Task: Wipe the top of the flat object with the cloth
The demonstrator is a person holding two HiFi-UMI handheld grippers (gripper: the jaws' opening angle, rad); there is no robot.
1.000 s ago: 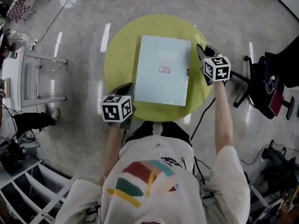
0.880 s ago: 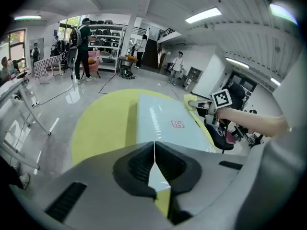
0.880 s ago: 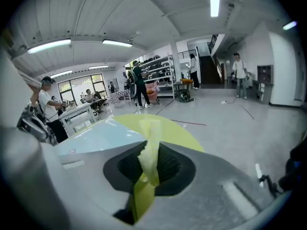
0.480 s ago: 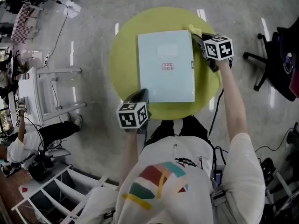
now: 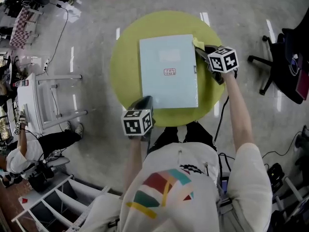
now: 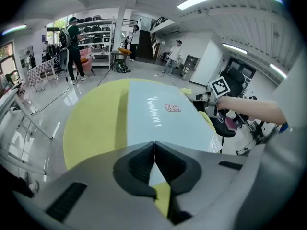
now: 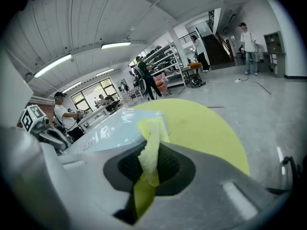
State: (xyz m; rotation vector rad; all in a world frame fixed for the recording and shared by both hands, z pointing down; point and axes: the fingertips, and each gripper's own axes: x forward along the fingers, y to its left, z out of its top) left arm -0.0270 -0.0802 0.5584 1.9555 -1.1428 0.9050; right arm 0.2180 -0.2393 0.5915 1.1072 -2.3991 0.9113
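Noted round yellow-green table (image 5: 123, 76) in head view, pale blue flat object (image 5: 169, 71) lying centred on it. Found left gripper (image 6: 154, 145) at object's near left corner, jaws met on nothing in its own view. Saw right gripper (image 7: 148, 159) pinching yellow cloth (image 7: 153, 128) in its own view; overhead, glimpsed only a cloth corner by object's far right corner.
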